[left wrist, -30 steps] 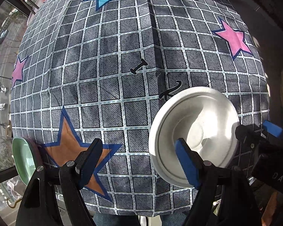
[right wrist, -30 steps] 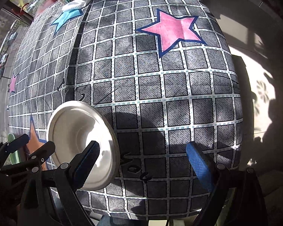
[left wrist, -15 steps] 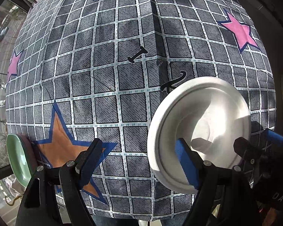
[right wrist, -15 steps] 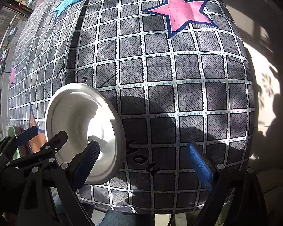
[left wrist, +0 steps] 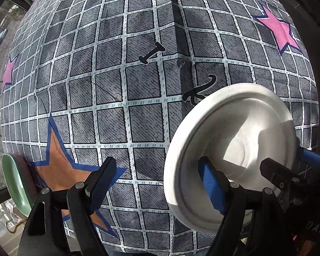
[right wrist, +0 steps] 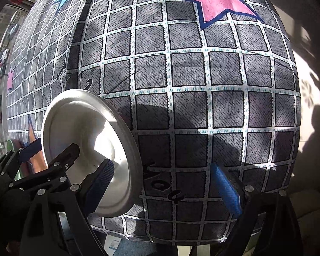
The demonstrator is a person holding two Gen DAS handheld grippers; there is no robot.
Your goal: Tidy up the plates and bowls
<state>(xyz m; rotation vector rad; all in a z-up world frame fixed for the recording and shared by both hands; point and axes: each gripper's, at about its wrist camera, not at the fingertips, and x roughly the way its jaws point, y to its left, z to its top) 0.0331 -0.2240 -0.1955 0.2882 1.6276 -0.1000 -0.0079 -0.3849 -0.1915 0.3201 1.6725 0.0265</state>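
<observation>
The white plate (left wrist: 230,155) lies on the checked tablecloth (left wrist: 117,98) near its front edge, between both tools. The left gripper (left wrist: 157,181) and right gripper (right wrist: 162,181) are spread wide, each with one finger over the plate, gripping nothing. Cloth beyond is free; a green bowl (left wrist: 15,183) sits at the left edge.

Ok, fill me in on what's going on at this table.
A person is working two handheld grippers over a table covered with a grey checked cloth printed with stars. Both the left gripper and the right gripper point down with jaws open and hold nothing. A white plate lies on the cloth between them, with one finger of each gripper over it. A green dish sits at the table's left edge, untouched. Nothing has been gripped yet.
</observation>
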